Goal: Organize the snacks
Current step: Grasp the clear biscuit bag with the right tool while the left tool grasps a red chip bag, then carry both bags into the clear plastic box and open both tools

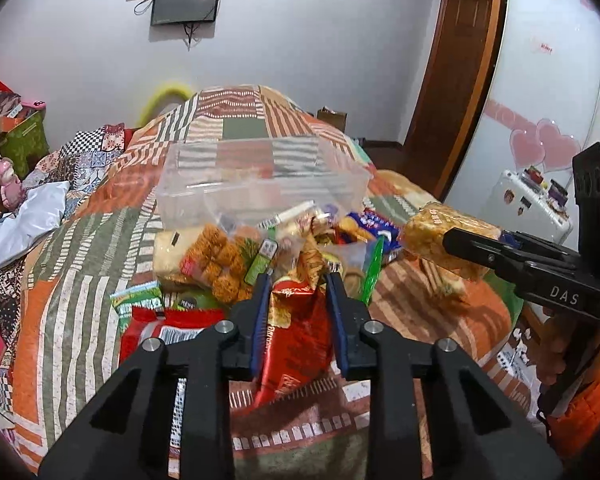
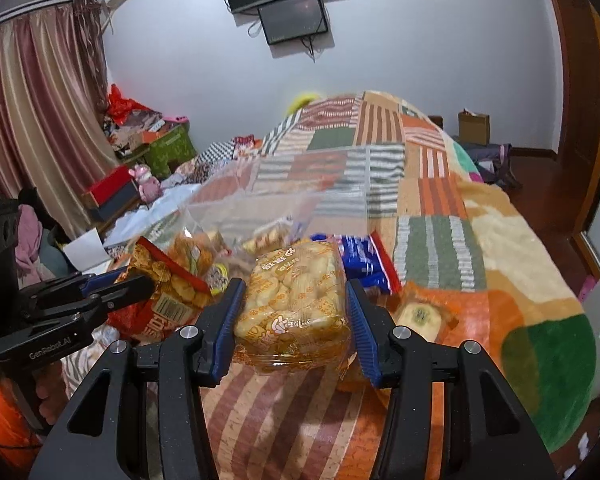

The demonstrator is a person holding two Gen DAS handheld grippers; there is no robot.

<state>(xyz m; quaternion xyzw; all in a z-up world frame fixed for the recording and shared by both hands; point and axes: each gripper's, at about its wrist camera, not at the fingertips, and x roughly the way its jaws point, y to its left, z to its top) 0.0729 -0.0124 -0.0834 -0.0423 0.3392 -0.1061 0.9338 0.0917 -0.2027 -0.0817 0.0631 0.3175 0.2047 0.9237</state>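
Note:
My left gripper [image 1: 298, 280] is shut on a red snack bag [image 1: 300, 332] printed with golden crackers and holds it above the bed; the same bag [image 2: 160, 300] shows at the left of the right wrist view. My right gripper [image 2: 296, 292] is shut on a clear pack of pale yellow biscuits [image 2: 296, 300], also seen at the right of the left wrist view as the biscuit pack [image 1: 440, 240]. Behind both lies a heap of snack packets [image 1: 260, 256], and beyond it stands a clear plastic bin [image 1: 260, 176].
Everything rests on a bed with a patchwork quilt [image 1: 80, 264]. A blue packet [image 2: 360, 260] and a wrapped pale cake [image 2: 420, 316] lie near the right gripper. A white suitcase [image 1: 532, 208], a wooden door [image 1: 452, 80] and boxes [image 2: 164, 148] by the curtain surround the bed.

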